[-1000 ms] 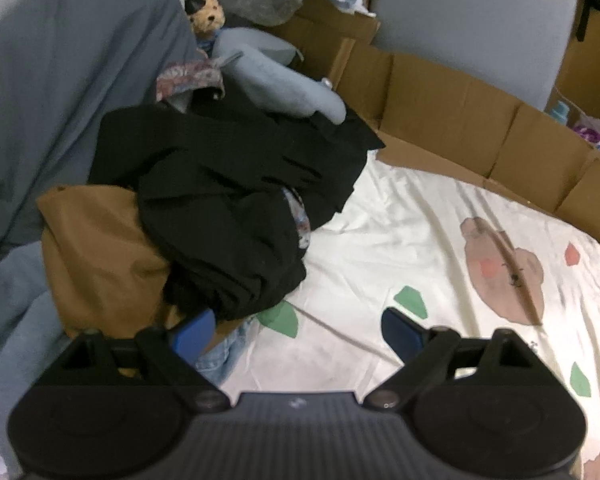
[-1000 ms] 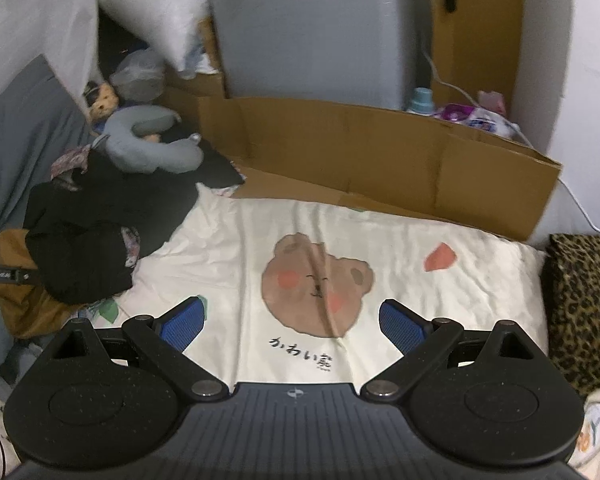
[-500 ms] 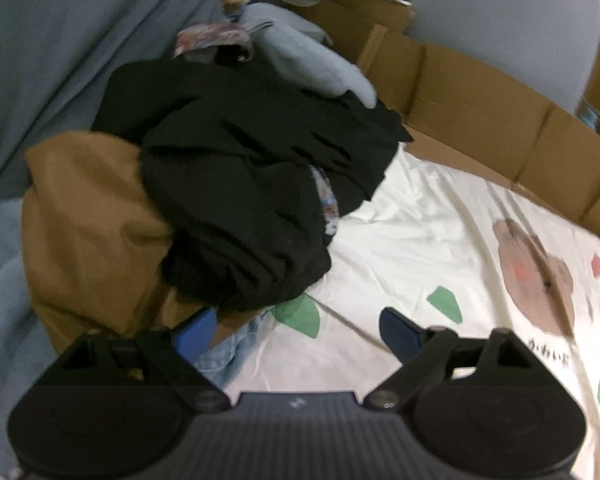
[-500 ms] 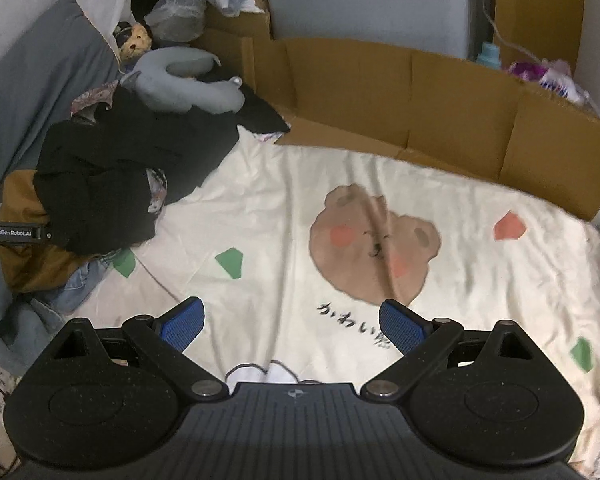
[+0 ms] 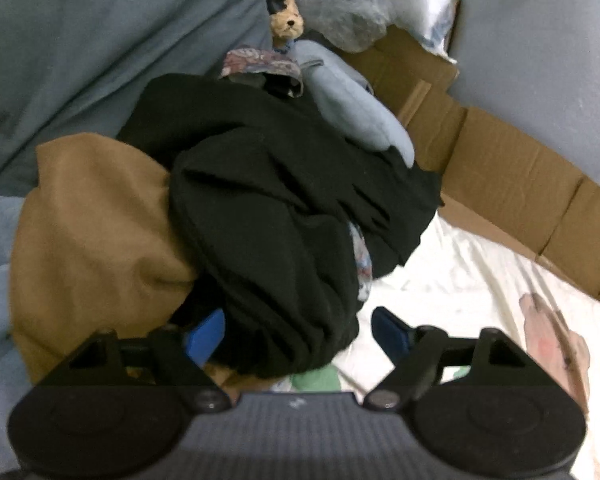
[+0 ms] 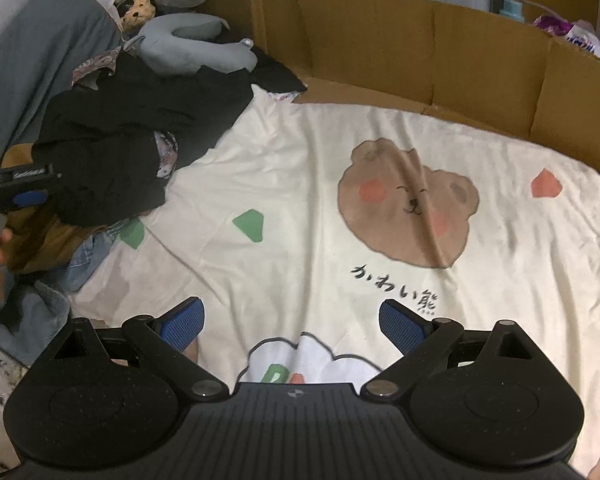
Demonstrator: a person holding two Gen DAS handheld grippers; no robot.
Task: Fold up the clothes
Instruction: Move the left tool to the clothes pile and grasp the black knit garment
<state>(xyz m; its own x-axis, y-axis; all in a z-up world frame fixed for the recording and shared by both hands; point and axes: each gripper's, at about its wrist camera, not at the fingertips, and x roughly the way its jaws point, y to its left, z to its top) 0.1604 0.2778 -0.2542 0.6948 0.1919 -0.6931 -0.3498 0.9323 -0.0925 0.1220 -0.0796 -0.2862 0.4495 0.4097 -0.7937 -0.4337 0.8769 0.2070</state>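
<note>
A heap of clothes lies at the left of the bed: a black garment on top, a brown garment under it on the left, and a bit of blue denim below. My left gripper is open with its jaws on either side of the black garment's near edge. It also shows in the right wrist view at the heap's left side. My right gripper is open and empty, held above the cream bear-print sheet.
A grey neck pillow and a small plush bear sit behind the heap. Cardboard walls ring the far side of the bed. A grey blanket lies at the left.
My left gripper has moved forward into the heap, and the black garment now lies between its open jaws. My right gripper has tilted down and moved closer over the sheet.
</note>
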